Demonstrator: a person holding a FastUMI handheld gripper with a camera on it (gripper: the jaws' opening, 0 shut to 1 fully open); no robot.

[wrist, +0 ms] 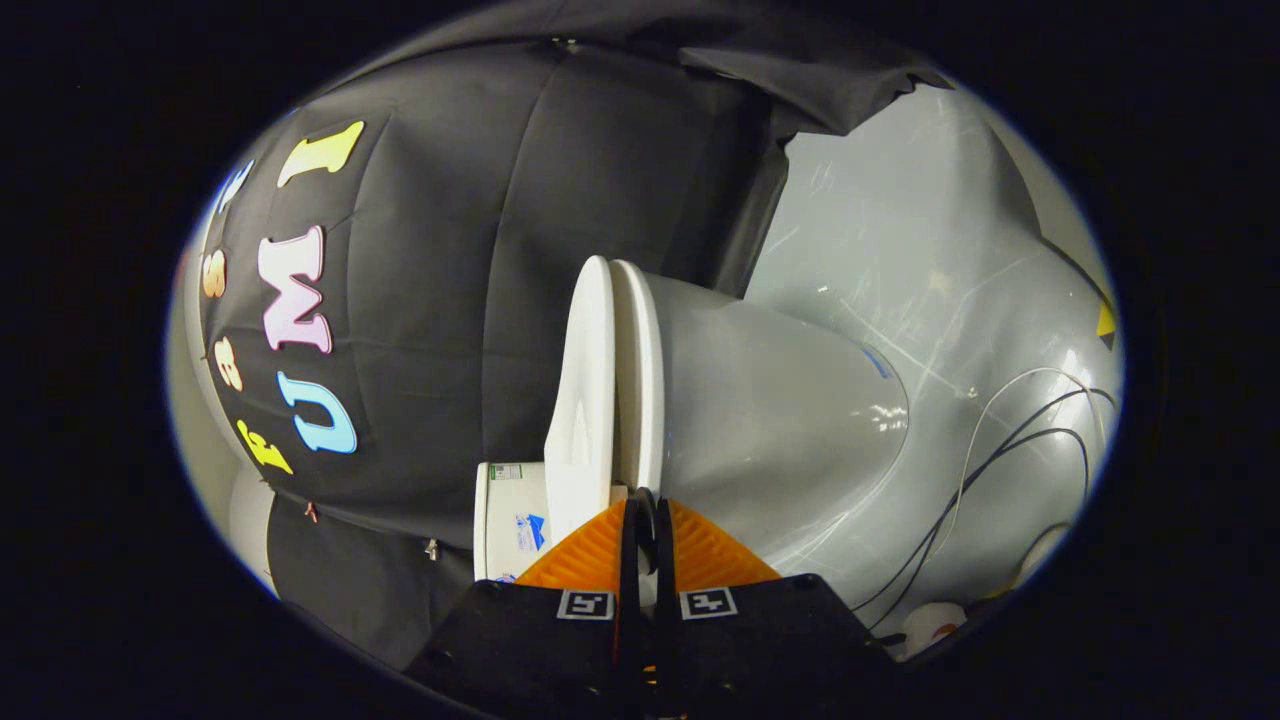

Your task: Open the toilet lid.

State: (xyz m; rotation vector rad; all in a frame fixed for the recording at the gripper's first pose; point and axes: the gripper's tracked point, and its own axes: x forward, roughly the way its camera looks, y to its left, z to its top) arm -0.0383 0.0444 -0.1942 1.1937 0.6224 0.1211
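Against the black cloth wall [480,300] of the booth, a white toilet [770,420] appears turned on its side in the rolled gripper view, its bowl swelling away to one side of the fingers and its rim facing the cloth. The toilet lid [580,400] lies close against the seat [640,380], the two showing as a pair of thin white edges with only a narrow dark seam between them, so the lid reads as down or very nearly so. The gripper [647,520] sits right at the near end of that pair of edges, its two fingers drawn almost together with just a slim gap between them; their tips reach the spot where lid and seat meet, but whether they pinch anything there cannot be told. Just beside the fingers, on the cloth side, the cistern [505,520] shows as a white block bearing small stickers, partly hidden behind the lid. Beyond the bowl spreads a pale grey floor [900,230], scuffed with fine scratches and catching glare. Several thin cables [1000,450], dark and light, loop across that floor well apart from the toilet, and a small white object with a reddish mark [935,625] lies near the cables, too small to identify.
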